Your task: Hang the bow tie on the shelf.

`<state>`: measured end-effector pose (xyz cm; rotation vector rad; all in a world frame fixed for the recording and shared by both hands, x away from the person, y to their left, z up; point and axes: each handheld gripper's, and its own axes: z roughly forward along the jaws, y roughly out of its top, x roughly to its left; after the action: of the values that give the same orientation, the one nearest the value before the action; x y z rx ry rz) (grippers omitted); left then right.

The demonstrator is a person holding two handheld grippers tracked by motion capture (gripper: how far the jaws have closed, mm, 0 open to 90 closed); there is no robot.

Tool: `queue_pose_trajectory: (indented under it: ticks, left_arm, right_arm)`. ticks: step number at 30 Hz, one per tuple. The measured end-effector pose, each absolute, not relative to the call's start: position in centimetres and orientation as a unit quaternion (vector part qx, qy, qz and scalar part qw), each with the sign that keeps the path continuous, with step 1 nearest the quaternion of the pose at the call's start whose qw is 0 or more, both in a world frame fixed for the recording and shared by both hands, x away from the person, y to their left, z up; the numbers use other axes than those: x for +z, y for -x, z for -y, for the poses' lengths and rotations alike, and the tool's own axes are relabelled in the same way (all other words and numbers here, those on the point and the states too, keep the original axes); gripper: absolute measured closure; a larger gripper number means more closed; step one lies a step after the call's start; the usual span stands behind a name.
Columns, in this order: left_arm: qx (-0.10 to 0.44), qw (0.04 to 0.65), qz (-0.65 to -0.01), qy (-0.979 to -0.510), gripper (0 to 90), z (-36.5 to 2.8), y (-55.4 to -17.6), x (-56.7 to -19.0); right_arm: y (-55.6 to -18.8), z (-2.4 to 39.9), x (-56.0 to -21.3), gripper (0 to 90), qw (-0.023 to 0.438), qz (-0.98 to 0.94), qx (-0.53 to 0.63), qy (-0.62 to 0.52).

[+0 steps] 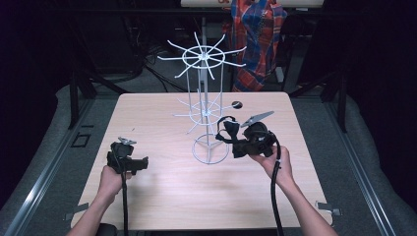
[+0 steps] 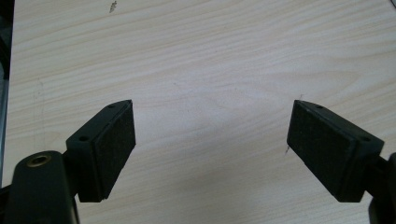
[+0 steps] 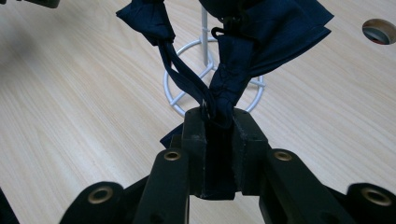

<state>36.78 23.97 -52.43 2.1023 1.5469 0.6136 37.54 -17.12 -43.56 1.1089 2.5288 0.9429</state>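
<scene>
Navy fabric bow tie with thin strap [image 3: 243,51], soft, light, floppy, pinched at its bunched centre by the right hand-held gripper [image 3: 219,116] just beside the white wire rack's ring base [image 3: 187,95]; best held there or by strap.

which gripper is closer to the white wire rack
Right. The right gripper, shut on a dark fabric bow tie, is just beside the white wire rack; the left gripper sits open, well off to the rack's left.

A plaid red-and-blue garment [image 1: 256,39] is hanging behind the table [image 1: 162,196]. Dark cables [image 1: 152,69] are lying tangled on the floor beyond it, and a small round hole [image 1: 236,104] is showing in the tabletop's far side.
</scene>
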Motion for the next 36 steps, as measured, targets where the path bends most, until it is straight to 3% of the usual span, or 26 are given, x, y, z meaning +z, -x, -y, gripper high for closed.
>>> queue_pose_trajectory:
  ticks: [36]
  left_arm:
    - [0.22,0.226,-0.564,-0.763,15.6,-24.0,-36.8,-52.6]
  right_arm:
    - [-39.8,16.9,-45.7,72.2,0.097,-0.855,0.309,-0.405]
